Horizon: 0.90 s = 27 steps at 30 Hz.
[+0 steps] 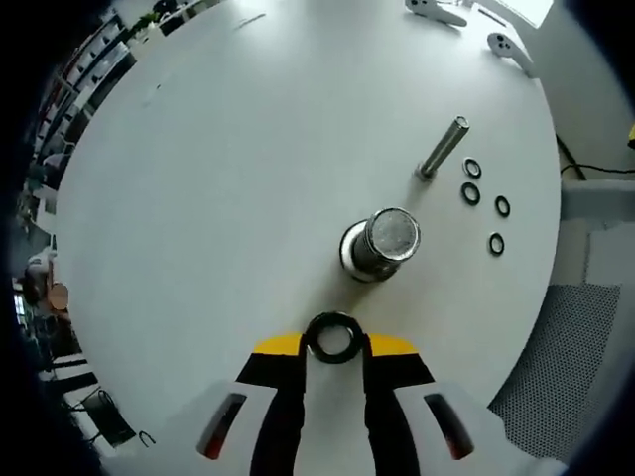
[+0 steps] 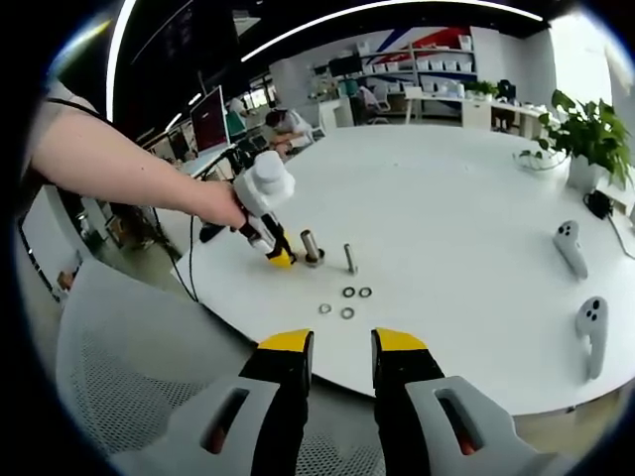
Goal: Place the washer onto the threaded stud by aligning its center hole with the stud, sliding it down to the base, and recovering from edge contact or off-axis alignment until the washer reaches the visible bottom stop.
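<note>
Washer (image 1: 333, 337), light, rigid, slippery, pinched by rim in left gripper (image 1: 334, 349) near stud (image 1: 382, 244); right gripper (image 2: 342, 349) narrowly parted, empty.

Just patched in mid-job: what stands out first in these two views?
In the left gripper view, the left gripper holds a black washer at its tips, just short of a fat metal stud. Beyond it stand a thin stud and four loose washers on the white table. The right gripper hangs open off the table's edge.
</note>
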Each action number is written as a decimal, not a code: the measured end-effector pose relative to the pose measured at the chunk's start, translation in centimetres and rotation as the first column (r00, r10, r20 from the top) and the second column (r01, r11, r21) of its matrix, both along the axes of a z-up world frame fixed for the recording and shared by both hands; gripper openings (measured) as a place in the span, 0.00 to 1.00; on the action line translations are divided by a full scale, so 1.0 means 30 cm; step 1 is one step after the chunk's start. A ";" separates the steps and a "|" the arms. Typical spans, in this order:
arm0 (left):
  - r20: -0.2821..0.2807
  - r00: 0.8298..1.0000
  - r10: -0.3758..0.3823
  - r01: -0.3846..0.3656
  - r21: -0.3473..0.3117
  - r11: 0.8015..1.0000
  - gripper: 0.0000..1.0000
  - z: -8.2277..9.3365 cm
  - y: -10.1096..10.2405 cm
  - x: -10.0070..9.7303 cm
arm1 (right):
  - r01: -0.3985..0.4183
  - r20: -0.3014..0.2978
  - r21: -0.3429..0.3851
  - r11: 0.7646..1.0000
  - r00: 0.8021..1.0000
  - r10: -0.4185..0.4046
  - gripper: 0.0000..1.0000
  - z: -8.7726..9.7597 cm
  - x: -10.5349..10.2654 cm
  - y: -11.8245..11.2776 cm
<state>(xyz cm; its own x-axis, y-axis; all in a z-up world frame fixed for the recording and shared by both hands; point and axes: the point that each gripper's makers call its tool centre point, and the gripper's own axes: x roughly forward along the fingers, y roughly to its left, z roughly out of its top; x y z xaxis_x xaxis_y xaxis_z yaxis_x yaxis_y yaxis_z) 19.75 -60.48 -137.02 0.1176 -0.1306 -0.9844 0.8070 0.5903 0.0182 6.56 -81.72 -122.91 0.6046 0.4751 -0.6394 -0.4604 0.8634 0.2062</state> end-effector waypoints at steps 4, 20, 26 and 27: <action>-0.015 1.000 0.006 -0.005 0.017 1.000 0.19 -0.001 0.008 -0.002 | 0.002 0.002 0.001 1.000 1.000 -0.002 0.26 0.001 0.000 -0.001; 0.059 0.997 0.039 -0.034 -0.083 0.996 0.18 0.122 -0.017 0.019 | -0.005 0.001 0.002 1.000 1.000 0.005 0.26 0.002 0.000 0.003; 0.075 0.997 0.021 -0.012 -0.117 0.993 0.18 0.176 -0.051 0.016 | -0.003 0.000 0.004 1.000 1.000 0.003 0.26 0.002 0.000 0.003; 0.084 0.996 0.015 -0.004 -0.124 0.992 0.18 0.193 -0.061 0.018 | -0.002 0.000 0.004 1.000 1.000 0.002 0.26 0.002 0.000 0.003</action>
<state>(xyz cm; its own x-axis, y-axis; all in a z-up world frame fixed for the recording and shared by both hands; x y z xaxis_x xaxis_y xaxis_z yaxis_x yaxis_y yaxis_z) 20.28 -62.31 -131.25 0.2011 -0.2489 -0.9474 0.8001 0.5997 0.0123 6.57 -81.63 -122.85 0.6034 0.4790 -0.6376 -0.4626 0.8615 0.2094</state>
